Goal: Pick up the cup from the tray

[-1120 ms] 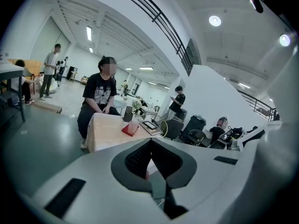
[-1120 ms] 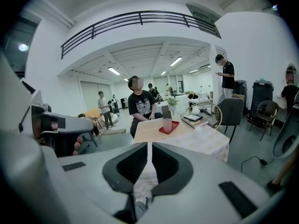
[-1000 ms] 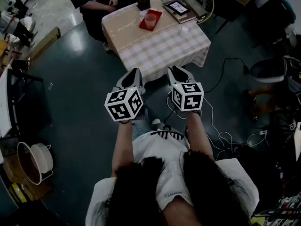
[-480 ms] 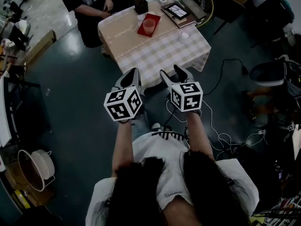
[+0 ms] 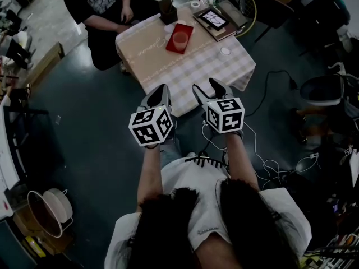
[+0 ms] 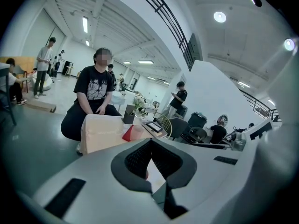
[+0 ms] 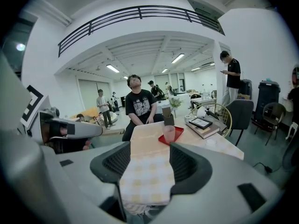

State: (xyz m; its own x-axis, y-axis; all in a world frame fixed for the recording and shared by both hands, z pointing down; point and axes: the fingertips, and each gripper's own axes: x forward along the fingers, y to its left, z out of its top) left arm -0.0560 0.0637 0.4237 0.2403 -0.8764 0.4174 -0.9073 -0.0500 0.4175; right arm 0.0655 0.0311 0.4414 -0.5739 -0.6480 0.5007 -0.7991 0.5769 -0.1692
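A pink translucent cup (image 5: 180, 40) stands on a red tray (image 5: 185, 28) at the far side of a checked-cloth table (image 5: 190, 72). Both grippers hang in the air short of the table's near edge, well away from the cup. My left gripper (image 5: 162, 88) is shut and empty; its jaws meet at the tip (image 6: 150, 141). My right gripper (image 5: 206, 86) is opening, with nothing between its jaws (image 7: 149, 148). The right gripper view shows the cup (image 7: 169, 133) on the tray (image 7: 179, 132) straight ahead. The left gripper view shows the cup (image 6: 137, 132) just above its jaws.
A person (image 5: 98, 4) sits at the table's far left corner. A dark box with a plant (image 5: 166, 9), a framed item on books (image 5: 213, 18) and a small white disc (image 5: 225, 51) share the table. Cables (image 5: 263, 161) trail on the floor at right. A wire chair (image 5: 244, 1) stands behind.
The right gripper's jaws have spread apart from nearly shut. The left gripper stays shut. The table and cup have shifted slightly lower in the head view.
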